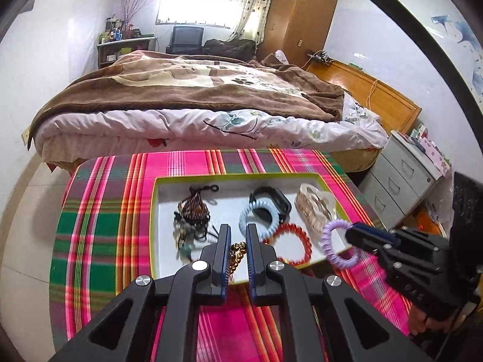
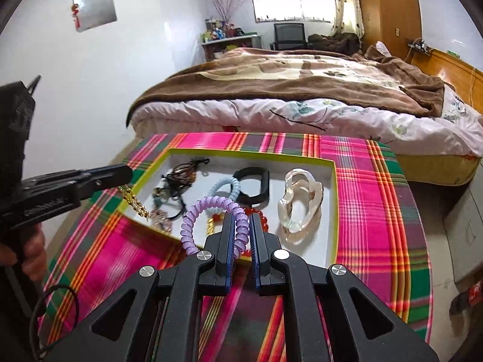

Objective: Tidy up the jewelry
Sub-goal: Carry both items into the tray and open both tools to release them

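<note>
right hand-held gripper (image 2: 242,232) clamps purple coil (image 2: 211,211); left hand-held gripper (image 1: 238,241) seemingly pinches gold chain (image 1: 237,255).

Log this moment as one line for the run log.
right gripper: shut on purple coil hair tie | left gripper: shut on gold chain | above tray

Daylit room, window (image 1: 196,10) blown out w/ glare, soft light, faint shadows under grippers, strong fisheye bend and dark vignette at edges, colours saturated, slight motion blur on gold chain (image 2: 134,200), centre sharp
</note>
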